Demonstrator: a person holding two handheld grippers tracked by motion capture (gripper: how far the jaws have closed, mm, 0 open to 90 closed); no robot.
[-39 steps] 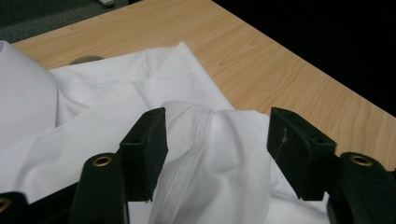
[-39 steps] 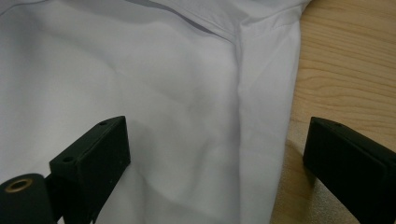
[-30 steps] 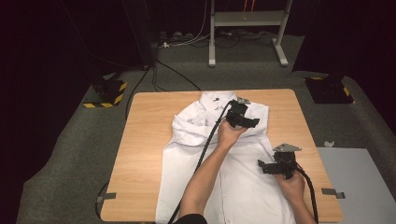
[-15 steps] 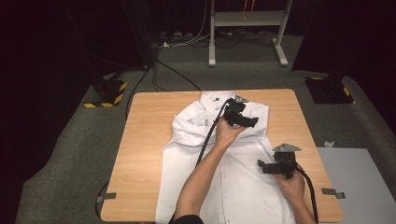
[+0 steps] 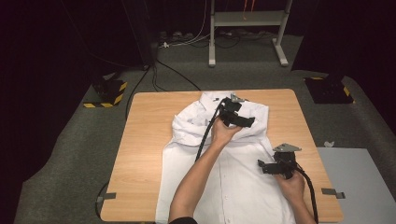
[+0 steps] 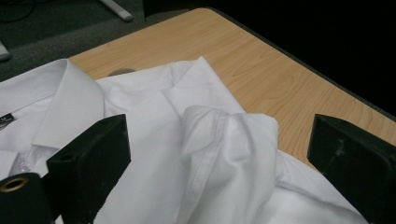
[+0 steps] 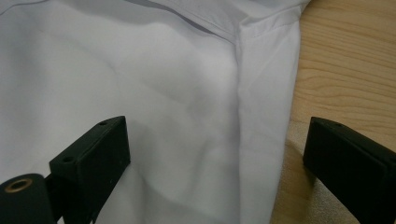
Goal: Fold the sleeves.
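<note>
A white dress shirt lies buttoned-side up on the wooden table, its collar at the far end. My left gripper hovers over the shirt's upper right part. Its jaws have just been opening and now stand wide, with a bunched fold of sleeve between them, untouched by the pads. My right gripper rests low at the shirt's right side, jaws wide apart over the side seam, pressing on nothing.
Bare wood runs along the right of the shirt. Grey carpet surrounds the table, with a metal stand and floor cables behind it. A grey mat lies at the right.
Hardly anything differs: the left gripper stays over the shirt's folded top, and the right hand has kept still.
</note>
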